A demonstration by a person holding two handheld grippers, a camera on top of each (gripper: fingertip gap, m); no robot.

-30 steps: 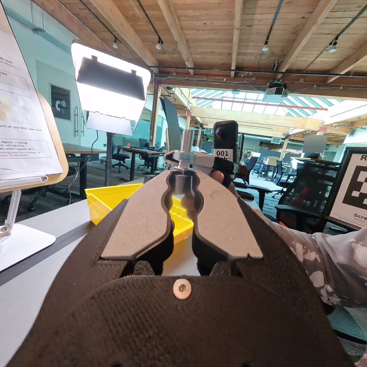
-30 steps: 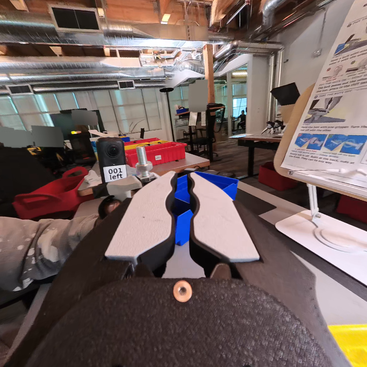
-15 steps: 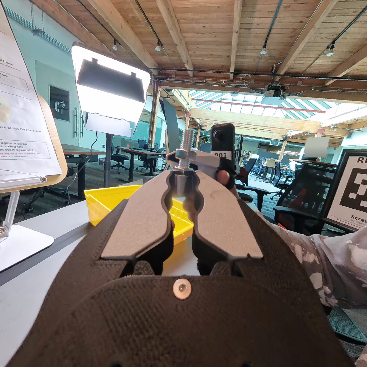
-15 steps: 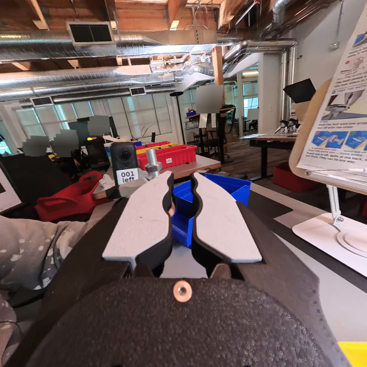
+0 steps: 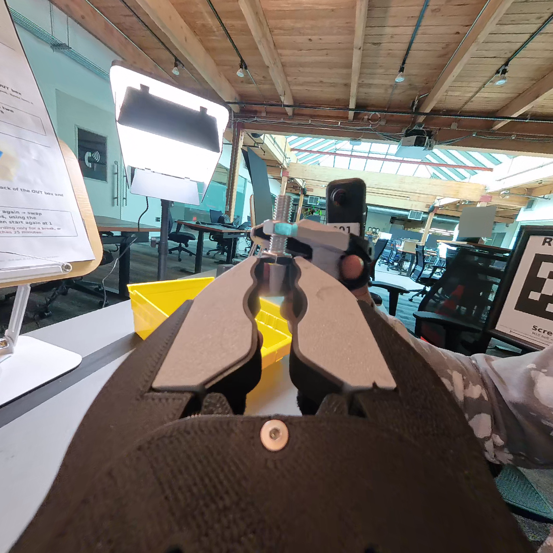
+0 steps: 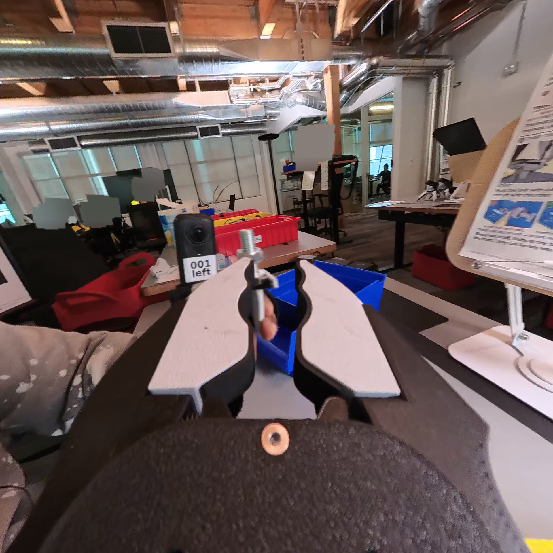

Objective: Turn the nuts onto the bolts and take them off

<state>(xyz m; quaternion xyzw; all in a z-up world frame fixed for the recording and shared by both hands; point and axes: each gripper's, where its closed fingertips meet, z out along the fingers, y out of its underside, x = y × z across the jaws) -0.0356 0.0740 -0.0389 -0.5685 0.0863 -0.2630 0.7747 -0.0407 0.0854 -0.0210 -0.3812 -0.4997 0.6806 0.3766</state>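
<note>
Between the fingertips of the left gripper [image 5: 273,269], in the left wrist view, a bolt [image 5: 282,223] stands upright, clamped by its head. The right gripper [image 5: 276,230] reaches in from the right and pinches the nut [image 5: 282,229] partway down the thread. A yellow bin [image 5: 167,302] sits behind on the tabletop [image 5: 45,443].

Seen from the right wrist view, the right gripper's jaws stand narrowly apart, and whether they bear on the nut [image 6: 250,255] cannot be told. A blue bin [image 6: 347,279] lies beyond. By my judgement the nut is mid-thread; which way it is being turned is not clear.
</note>
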